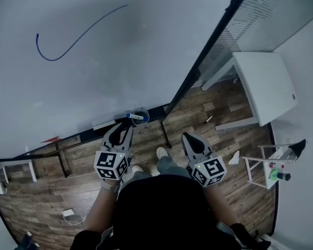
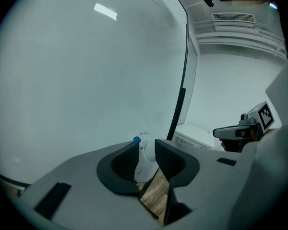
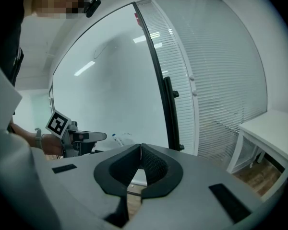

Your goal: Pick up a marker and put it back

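Blue-capped marker [image 1: 136, 117] at whiteboard's [image 1: 94, 77] base

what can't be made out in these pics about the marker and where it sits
1. Marker: in the left gripper view its lower body is hidden behind the jaws of the open left gripper, so contact with the pads cannot be told.
2. Its holder: too small and dim in the head view to identify.
3. Items on the white rack: too small, near the head view's right edge.

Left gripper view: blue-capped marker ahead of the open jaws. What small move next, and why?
Probably ease the left gripper forward a little: its jaws stand apart and the marker sits just past their tips, seemingly not yet between them.
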The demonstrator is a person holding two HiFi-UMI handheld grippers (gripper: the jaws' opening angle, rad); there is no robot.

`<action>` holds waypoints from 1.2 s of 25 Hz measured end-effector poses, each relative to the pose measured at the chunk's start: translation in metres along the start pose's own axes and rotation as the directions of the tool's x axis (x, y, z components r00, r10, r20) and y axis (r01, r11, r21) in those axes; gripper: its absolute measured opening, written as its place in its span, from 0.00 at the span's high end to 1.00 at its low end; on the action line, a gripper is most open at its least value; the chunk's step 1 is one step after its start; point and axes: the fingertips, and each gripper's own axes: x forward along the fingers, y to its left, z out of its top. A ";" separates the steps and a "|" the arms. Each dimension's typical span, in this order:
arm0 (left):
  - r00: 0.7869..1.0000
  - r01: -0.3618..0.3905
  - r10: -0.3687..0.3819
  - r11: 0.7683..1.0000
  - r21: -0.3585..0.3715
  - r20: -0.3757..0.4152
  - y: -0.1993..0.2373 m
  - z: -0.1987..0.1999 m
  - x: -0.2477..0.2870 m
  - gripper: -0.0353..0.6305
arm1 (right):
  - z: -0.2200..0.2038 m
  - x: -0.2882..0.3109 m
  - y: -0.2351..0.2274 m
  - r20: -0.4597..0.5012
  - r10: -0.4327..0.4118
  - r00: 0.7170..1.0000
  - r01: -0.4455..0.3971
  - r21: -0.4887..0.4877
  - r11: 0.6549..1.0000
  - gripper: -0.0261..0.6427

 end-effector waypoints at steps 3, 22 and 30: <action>1.000 -0.017 0.017 1.000 -0.014 -0.007 0.008 0.001 0.017 0.77 | 0.002 0.002 -0.015 0.004 -0.023 1.000 0.023 0.012 1.000 0.92; 1.000 -0.013 0.013 1.000 0.000 -0.025 0.010 0.000 0.055 0.82 | -0.006 0.004 -0.032 -0.025 -0.042 0.999 0.043 0.035 0.998 0.92; 0.999 -0.018 0.019 1.000 -0.021 0.048 0.008 0.028 0.027 0.82 | 0.005 0.015 -0.016 -0.016 0.030 0.999 -0.030 0.008 1.000 0.92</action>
